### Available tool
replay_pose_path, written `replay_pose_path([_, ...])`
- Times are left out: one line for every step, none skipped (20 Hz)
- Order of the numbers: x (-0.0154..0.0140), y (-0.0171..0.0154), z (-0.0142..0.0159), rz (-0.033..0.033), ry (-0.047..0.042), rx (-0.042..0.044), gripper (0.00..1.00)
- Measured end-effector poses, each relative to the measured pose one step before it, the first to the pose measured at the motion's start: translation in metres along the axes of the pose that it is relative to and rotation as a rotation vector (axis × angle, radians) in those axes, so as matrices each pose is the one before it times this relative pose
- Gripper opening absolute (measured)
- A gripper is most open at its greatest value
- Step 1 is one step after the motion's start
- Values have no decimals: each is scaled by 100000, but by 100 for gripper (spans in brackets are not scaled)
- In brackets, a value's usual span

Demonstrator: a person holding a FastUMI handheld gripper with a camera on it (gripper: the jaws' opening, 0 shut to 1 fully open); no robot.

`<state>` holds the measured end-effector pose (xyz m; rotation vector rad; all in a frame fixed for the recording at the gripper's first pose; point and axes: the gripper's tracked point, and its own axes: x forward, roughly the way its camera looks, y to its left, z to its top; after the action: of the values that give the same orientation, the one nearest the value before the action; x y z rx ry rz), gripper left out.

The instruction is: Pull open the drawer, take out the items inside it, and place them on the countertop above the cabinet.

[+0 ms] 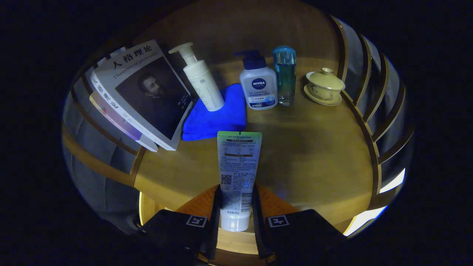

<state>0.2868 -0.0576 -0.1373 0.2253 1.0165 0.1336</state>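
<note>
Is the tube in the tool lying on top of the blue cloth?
No, the tube is clamped between the tool's fingers, its far end stopping just short of the blue cloth.

Stack of books (142,98) at the surface's left edge. White pump bottle (201,79) stands on a folded blue cloth (221,118) beside it. Along the back edge: blue-capped pump bottle (258,87), clear blue bottle (284,75), lidded teacup on saucer (324,87) near the right edge.

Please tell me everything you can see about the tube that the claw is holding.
The tube is soft-looking white plastic with a green crimped end pointing forward and a white cap at the claw. Small print covers its upturned side. Both fingers press on its cap end. It lies lengthwise over the wooden countertop, just short of the blue cloth.
</note>
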Motion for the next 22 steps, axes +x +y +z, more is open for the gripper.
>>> replay_pose_path([450, 170, 26, -164, 1168, 1756, 48])
replay_pose_path([330, -26, -100, -1510, 466, 1736, 50])
replay_pose_path([437, -250, 17, -1536, 349, 288, 51])
replay_pose_path([-77, 256, 358, 1, -2256, 16, 53])
replay_pose_path([-100, 260, 4, 682, 28, 449, 55])
replay_pose_path([-82, 232, 17, -200, -818, 297, 56])
replay_pose_path([-415, 380, 108, 1159, -1967, 245, 65])
replay_pose_path([-469, 287, -31, 835, -1316, -227, 73])
replay_pose_path([-728, 476, 94, 796, -2666, -1146, 82])
replay_pose_path([-562, -25, -314, -923, -3288, -1743, 90])
replay_pose_path([-1349, -97, 536, -925, -4534, -1669, 99])
replay_pose_path([-809, 75, -34, -650, -5017, -1580, 98])
replay_pose_path([-1194, 134, 128, -729, -5283, -1223, 98])
replay_pose_path([-1505, 146, 8, -354, -5544, -969, 98])
replay_pose_path([-1478, 215, 212, 533, -5678, -1209, 98])
replay_pose_path([-1414, 266, 0, 523, -5796, -1361, 98])
replay_pose_path([-1629, 45, 163, 147, -5174, -1776, 98])
replay_pose_path([-1603, 162, 154, -171, -5541, -2043, 98])
replay_pose_path([-1476, 150, 126, -172, -5697, -2291, 98])
replay_pose_path([-1398, 157, 77, -66, -5529, -2418, 98])
replay_pose_path([-1172, 130, 223, -418, -6089, -2307, 98])
replay_pose_path([-1129, 3, -25, -1096, -5643, -1964, 98])
